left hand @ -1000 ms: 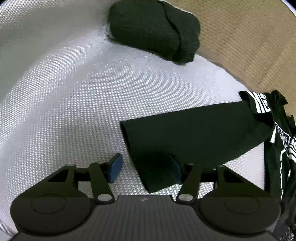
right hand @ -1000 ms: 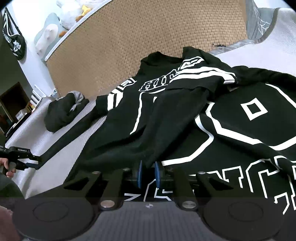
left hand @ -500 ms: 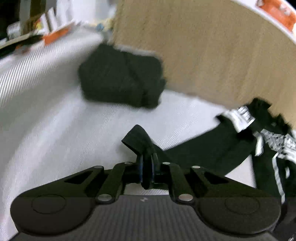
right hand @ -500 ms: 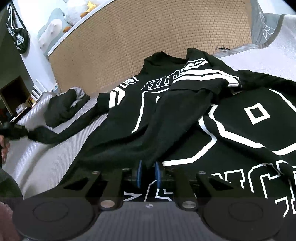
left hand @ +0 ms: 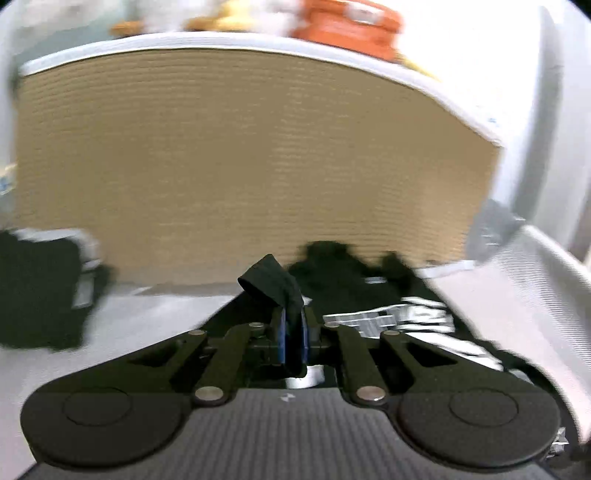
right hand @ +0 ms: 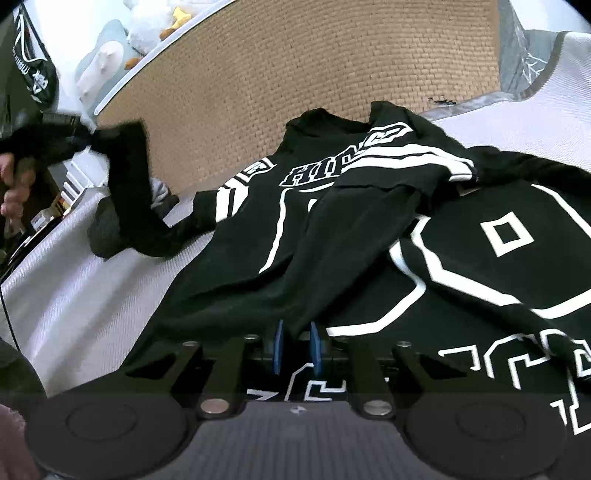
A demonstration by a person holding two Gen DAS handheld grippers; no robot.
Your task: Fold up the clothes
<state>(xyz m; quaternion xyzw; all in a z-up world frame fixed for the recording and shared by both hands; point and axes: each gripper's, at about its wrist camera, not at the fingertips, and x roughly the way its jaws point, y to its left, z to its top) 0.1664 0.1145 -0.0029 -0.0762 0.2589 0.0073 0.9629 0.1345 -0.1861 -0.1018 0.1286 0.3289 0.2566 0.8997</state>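
Observation:
A black sweatshirt (right hand: 369,236) with white lettering lies spread on the grey bed cover (right hand: 92,288). My left gripper (left hand: 292,334) is shut on the cuff of its long black sleeve (left hand: 275,282), lifted off the bed. In the right wrist view that sleeve (right hand: 129,184) hangs up at the far left from the left gripper (right hand: 74,138), held by a hand (right hand: 14,184). My right gripper (right hand: 295,345) stays low at the near edge, shut on a fold of the sweatshirt's black cloth (right hand: 299,317).
A woven tan headboard (left hand: 240,166) stands behind the bed, with soft toys (right hand: 147,33) on its ledge. A dark bundled garment (left hand: 40,288) lies on the cover at the far left. A grey cloth (right hand: 524,62) sits at the back right corner.
My left gripper closed on the sleeve cuff, then rose and swung towards the headboard, pulling the sleeve off the bed. The right gripper and its hold have not moved.

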